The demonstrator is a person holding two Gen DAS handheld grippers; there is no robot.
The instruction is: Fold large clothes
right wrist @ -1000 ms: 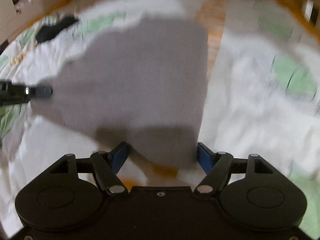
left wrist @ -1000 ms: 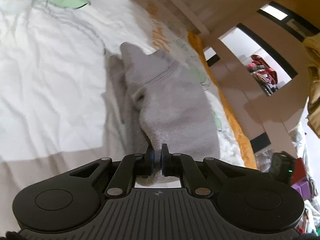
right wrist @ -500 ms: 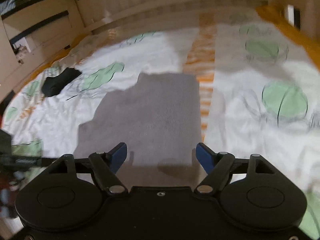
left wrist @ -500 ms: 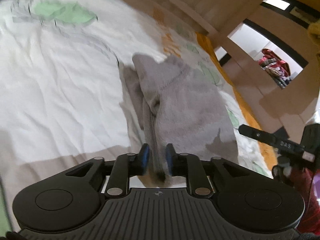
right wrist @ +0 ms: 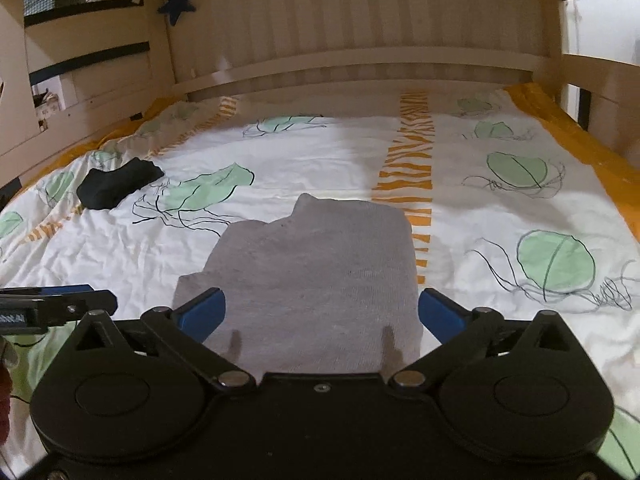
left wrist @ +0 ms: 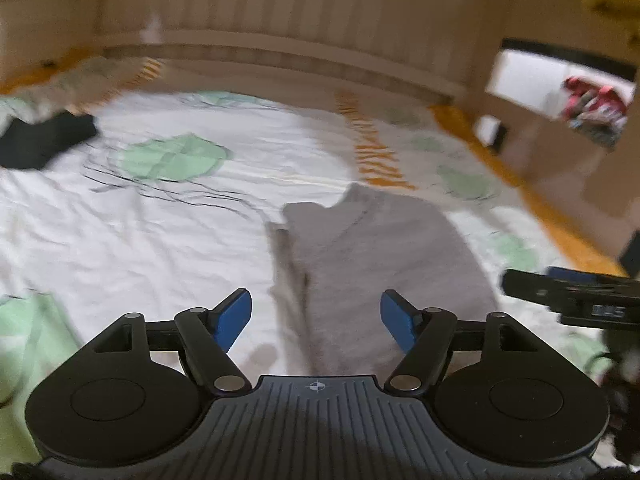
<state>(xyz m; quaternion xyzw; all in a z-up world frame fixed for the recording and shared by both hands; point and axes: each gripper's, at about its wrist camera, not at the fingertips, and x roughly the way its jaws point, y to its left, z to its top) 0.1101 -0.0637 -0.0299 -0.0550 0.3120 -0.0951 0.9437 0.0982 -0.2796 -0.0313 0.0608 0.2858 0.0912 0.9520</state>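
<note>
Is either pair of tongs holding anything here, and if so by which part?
Nothing is held. The left tongs and right tongs are both opening with no cloth between them; the grey garment lies flat on the bed.

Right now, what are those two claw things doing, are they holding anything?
Left gripper: jaws opening, nothing between the pads; grey garment lies on the bed below.
Right gripper: jaws opening wide, holding nothing.
</note>
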